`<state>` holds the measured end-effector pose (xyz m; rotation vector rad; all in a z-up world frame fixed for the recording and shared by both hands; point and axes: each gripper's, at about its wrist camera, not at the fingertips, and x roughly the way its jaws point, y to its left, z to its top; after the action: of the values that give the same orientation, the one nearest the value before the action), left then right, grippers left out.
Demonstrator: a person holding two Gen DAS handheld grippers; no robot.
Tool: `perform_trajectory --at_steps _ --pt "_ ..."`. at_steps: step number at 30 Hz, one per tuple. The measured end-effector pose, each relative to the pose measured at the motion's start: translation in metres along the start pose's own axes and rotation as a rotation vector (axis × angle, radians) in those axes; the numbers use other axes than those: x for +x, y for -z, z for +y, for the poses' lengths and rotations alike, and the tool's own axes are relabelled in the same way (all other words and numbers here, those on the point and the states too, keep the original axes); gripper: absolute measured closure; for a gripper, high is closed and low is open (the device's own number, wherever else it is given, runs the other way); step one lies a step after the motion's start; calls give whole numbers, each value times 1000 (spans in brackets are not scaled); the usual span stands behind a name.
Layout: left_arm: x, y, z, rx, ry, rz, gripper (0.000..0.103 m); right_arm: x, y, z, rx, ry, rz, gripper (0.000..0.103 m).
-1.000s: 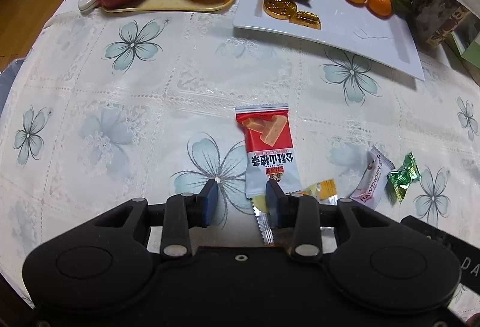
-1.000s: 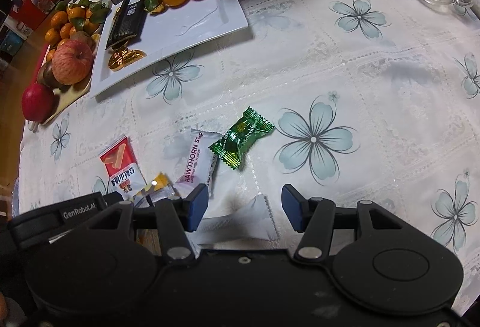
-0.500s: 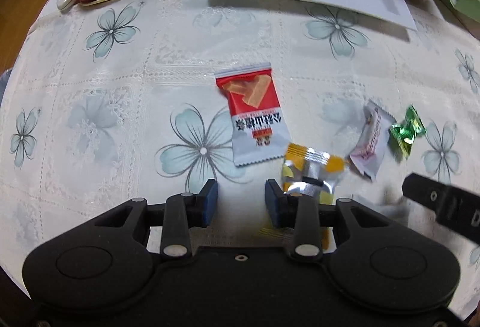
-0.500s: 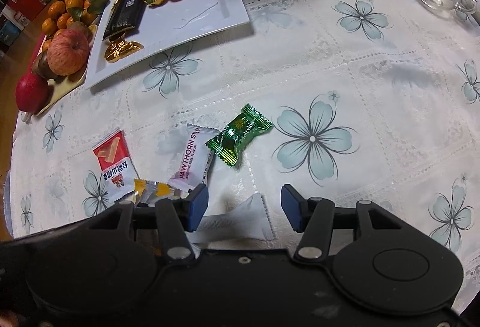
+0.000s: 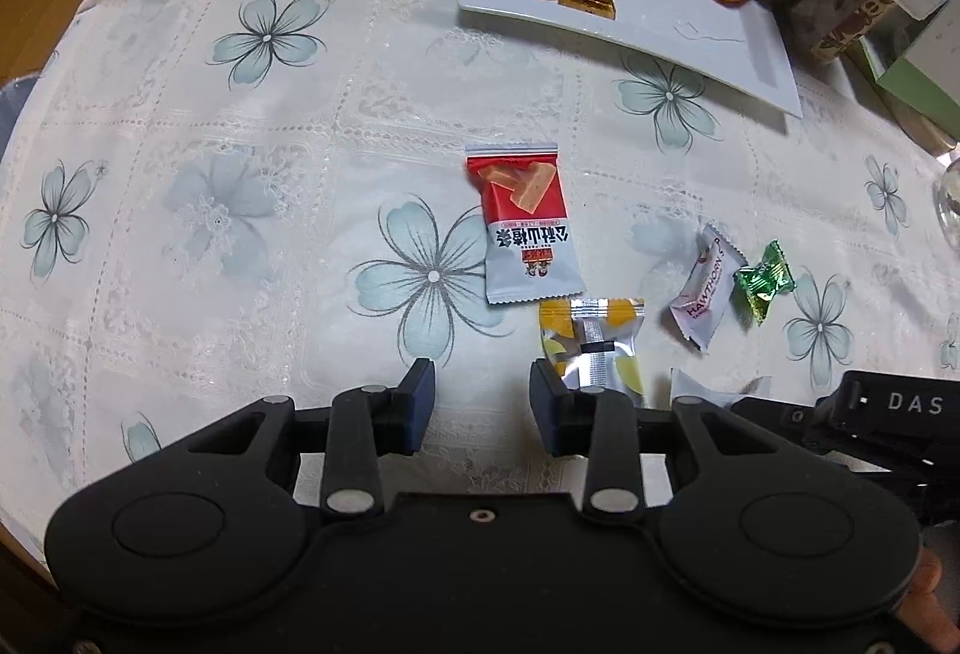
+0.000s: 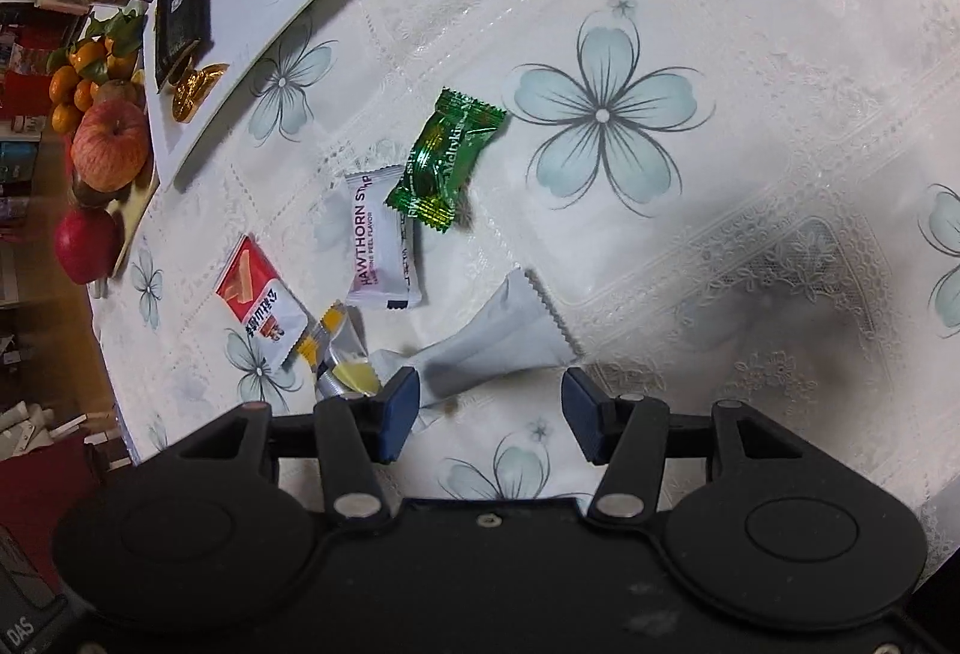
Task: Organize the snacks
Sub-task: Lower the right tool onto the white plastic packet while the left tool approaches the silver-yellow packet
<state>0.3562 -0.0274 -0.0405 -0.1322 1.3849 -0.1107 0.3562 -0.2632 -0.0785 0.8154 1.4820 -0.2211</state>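
Both tongs were parted and empty: left gripper (image 5: 482, 398) near the yellow packet (image 5: 594, 342), right gripper (image 6: 491, 410) over the white wrapper (image 6: 504, 336).

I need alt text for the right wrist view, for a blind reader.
The right gripper hovers with open jaws over a plain white packet on a flowered tablecloth. Beyond lie a green candy and a Hawthorn strip packet.

Floral-clothed table (image 5: 252, 126), wrapped snacks (image 5: 528, 228) (five), white plate (image 5: 708, 36)

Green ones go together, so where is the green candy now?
In the right wrist view, the green candy lies loose on the tablecloth, its lower end at the top right corner of the white hawthorn strip packet.
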Motion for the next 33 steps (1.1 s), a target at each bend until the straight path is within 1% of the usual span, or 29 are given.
perform_trajectory --at_steps 3,5,8,10,12,15,18,20,24,27,28,30,33 --pt "3 1 0 -2 4 10 58 1 2 13 -50 30 -64 47" --pt "5 2 -1 3 4 16 58 2 1 23 -97 30 -105 47" --pt "5 5 -2 9 0 24 59 3 2 37 -153 55 -155 46" --pt "5 5 -2 11 -3 25 59 1 3 41 -181 61 -169 48" --pt "4 5 -1 8 3 23 59 -5 6 44 -218 65 -212 48" --pt "3 4 -2 6 10 24 59 -9 11 55 -319 128 -275 48" --pt "4 5 -5 18 12 25 59 -2 14 56 -349 211 -323 48" --pt "3 7 -7 32 15 23 59 7 13 56 -371 268 -296 50" --pt "1 7 -8 43 23 14 58 13 17 48 -406 331 -187 51" --pt "2 4 -8 33 23 15 59 5 22 41 -440 294 -123 51" --pt "2 3 -9 31 24 15 59 1 22 38 -439 274 -117 51" --pt "3 3 -10 30 23 17 59 -12 21 32 -405 240 -157 51" --pt "4 2 -13 33 24 18 59 -22 18 30 -419 204 -188 51"
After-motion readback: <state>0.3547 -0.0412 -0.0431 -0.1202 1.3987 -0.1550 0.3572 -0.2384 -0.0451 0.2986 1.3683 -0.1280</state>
